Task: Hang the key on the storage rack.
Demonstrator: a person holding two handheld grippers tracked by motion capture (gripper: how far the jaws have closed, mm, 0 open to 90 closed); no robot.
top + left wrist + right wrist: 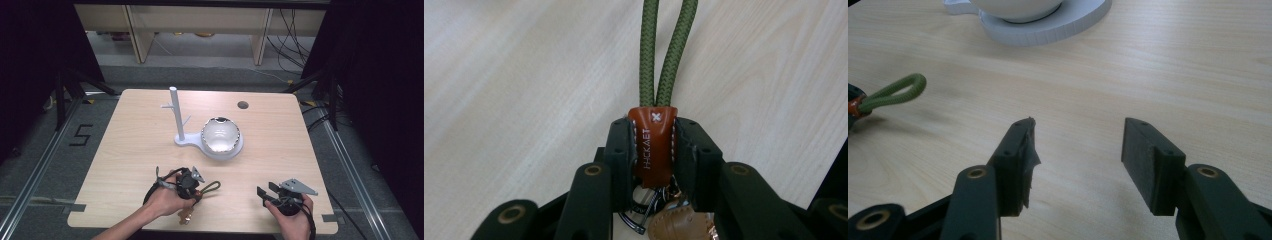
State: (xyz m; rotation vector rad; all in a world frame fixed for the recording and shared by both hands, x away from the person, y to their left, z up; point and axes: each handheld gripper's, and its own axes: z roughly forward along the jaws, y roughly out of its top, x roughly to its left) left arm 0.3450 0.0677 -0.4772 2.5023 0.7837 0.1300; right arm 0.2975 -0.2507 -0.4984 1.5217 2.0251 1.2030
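While clamped at its brown leather tab point(653, 145) between the fingers point(621, 150) of the left gripper point(192, 181), keychain point(196, 192) held low over the bench point(135, 150), well in front of the white hook stand point(176, 116). Green cord loop point(668, 50) pointing away from the left gripper, toward the right gripper point(267, 194); metal ring and tan charm hanging behind the tab. Right gripper parked near the front edge of the bench, well right of the stand base, fingers point(1018, 160) spread apart and gripping nothing. Bowl point(221, 135) seated on the round dish of the stand base. Pickup judged complete. Remaining, by judgement: carry to the stand, loop onto a side peg, release.
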